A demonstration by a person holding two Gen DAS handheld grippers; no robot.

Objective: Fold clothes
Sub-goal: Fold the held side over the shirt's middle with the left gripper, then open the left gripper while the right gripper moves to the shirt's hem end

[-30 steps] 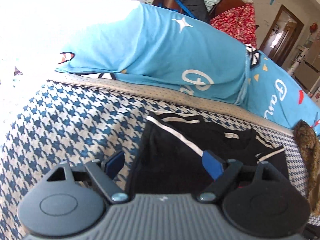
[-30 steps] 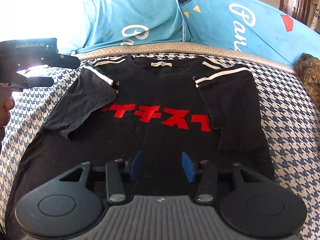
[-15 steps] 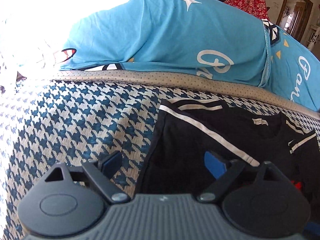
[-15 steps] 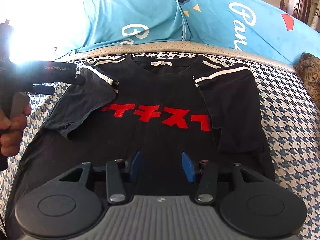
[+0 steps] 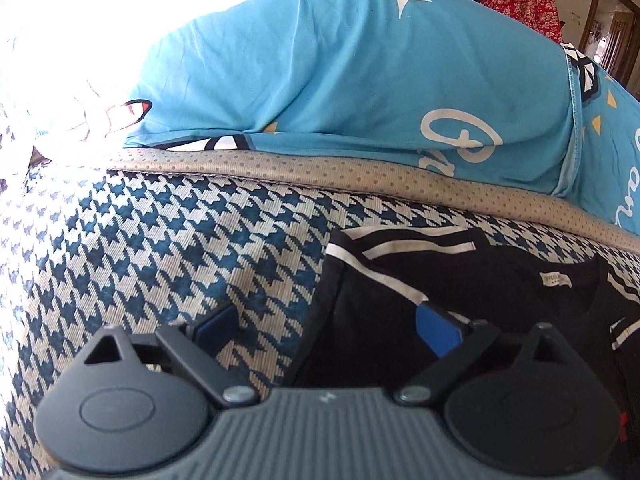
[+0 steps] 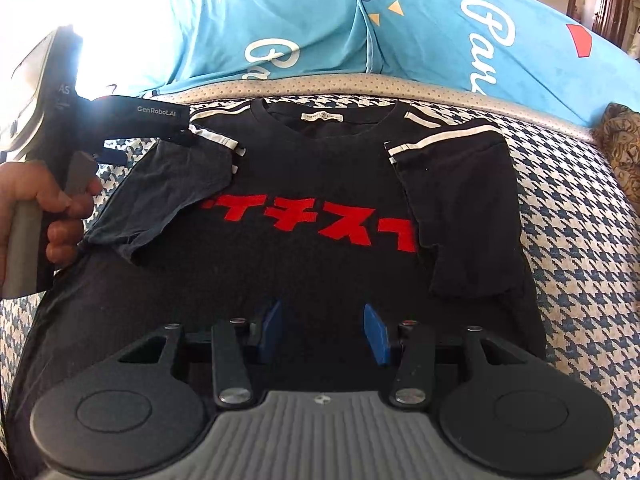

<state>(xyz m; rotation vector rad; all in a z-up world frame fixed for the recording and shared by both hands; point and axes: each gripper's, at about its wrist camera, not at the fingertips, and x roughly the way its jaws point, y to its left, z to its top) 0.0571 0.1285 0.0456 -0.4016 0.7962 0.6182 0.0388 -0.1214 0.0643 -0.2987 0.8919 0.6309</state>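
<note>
Shirt: I see the black T-shirt (image 6: pixel 320 184) lying flat, front side up, on the bed (image 6: pixel 572 216), its collar toward the far edge where the pillows sit and its hem toward me. Red lettering runs across the chest. Both short sleeves, each with white stripes at the shoulder, are folded in over the body.

Left gripper: my left gripper (image 5: pixel 328 328) sits at the shirt's far left shoulder corner. Its jaws stand wide and have just been opening. One blue pad is over the bare houndstooth cover, the other over the black cloth, so the shirt's left edge runs between them. I think the pads are not pressing the cloth, though the view is too close to be sure.

Left hand: in the right wrist view the hand (image 6: pixel 36 208) wraps the handle at the shirt's left side, and the dark finger of the tool reaches in to the striped shoulder.

Right gripper: my right gripper (image 6: pixel 322 334) hangs over the lower middle of the shirt, near the hem, pointing down at it. Its jaws are about half apart with nothing clamped; only the flat black cloth shows between the blue pads.

Pillows: two blue pillows (image 6: pixel 440 28) with white script lie side by side along the far edge of the bed, beyond the collar and clear of the shirt.

Cover: blue and white houndstooth, with a tan dotted band along the far edge under the pillows.
</note>
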